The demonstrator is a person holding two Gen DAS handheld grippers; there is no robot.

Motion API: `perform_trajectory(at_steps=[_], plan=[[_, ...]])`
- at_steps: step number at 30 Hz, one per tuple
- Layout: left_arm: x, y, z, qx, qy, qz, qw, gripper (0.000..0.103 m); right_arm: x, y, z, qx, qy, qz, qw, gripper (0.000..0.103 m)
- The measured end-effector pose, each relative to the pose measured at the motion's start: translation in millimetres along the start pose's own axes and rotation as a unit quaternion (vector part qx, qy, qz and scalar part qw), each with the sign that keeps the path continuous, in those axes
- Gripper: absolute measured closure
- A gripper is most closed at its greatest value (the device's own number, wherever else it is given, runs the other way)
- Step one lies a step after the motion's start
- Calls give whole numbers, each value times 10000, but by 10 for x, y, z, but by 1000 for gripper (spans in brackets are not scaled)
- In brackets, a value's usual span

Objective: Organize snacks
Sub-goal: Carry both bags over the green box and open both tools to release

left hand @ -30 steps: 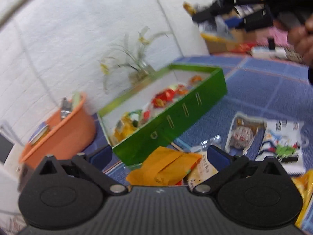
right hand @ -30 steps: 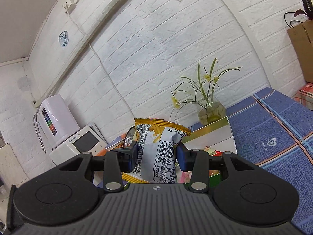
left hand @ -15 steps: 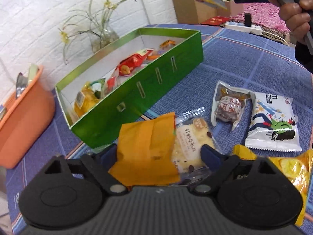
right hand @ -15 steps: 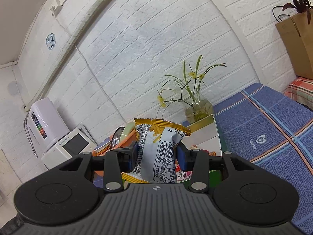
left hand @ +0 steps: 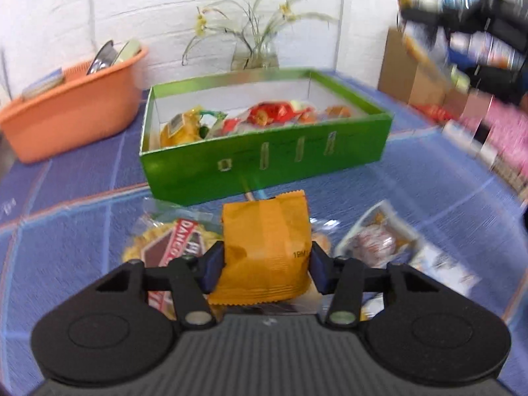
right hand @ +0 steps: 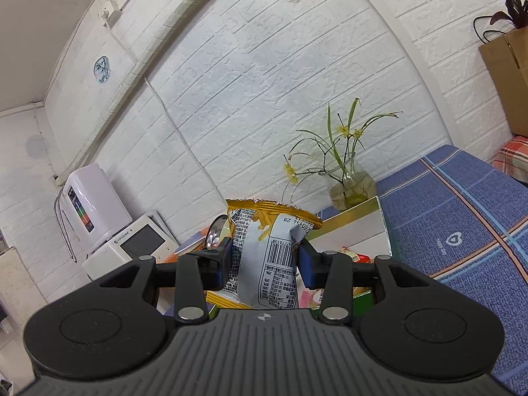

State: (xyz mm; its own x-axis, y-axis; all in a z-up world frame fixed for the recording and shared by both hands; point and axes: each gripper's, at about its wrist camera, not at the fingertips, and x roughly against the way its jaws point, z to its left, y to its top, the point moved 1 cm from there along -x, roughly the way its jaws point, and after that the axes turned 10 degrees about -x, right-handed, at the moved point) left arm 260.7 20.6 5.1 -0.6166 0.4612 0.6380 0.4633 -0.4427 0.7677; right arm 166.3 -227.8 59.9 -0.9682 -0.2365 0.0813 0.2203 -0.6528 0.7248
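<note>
Our left gripper is closing on the orange packet, near the green box on the table. Our right gripper is clamping a silver chip bag aloft.

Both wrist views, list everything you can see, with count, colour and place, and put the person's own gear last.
Box: one, green, mid table, snacks inside.
Orange packet: one, between the left jaws, in front of the box.
Loose snack packs: several, mixed colours, on the cloth around the orange packet.
Basin: one, orange, left of the box.
Vase of flowers: one, clear glass, behind the box by the wall.
Tablecloth: one, blue checked.
White appliances: two, far left.
Silver-yellow packet: one, held upright.
Left gripper: black, jaws closing on the orange packet.
Right gripper: black, holding the silver-yellow packet.
</note>
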Motion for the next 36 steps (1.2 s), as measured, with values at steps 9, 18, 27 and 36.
perform_trajectory(at_steps=[9, 18, 27, 36], plan=[[833, 12, 151, 1101, -325, -1302, 9848, 53, 29, 141, -190, -304, -319, -11, 9990, 32], [326, 887, 257, 1028, 265, -1632, 9809, 52, 9, 381, -189, 133, -263, -615, 9977, 32], [-644, 1161, 130, 492, 706, -889, 9923, 52, -927, 8, -524, 329, -642, 499, 9961, 31], [-579, 1048, 27, -105, 1177, -905, 9889, 29, -866, -29, -415, 1094, -1078, 261, 9878, 0]])
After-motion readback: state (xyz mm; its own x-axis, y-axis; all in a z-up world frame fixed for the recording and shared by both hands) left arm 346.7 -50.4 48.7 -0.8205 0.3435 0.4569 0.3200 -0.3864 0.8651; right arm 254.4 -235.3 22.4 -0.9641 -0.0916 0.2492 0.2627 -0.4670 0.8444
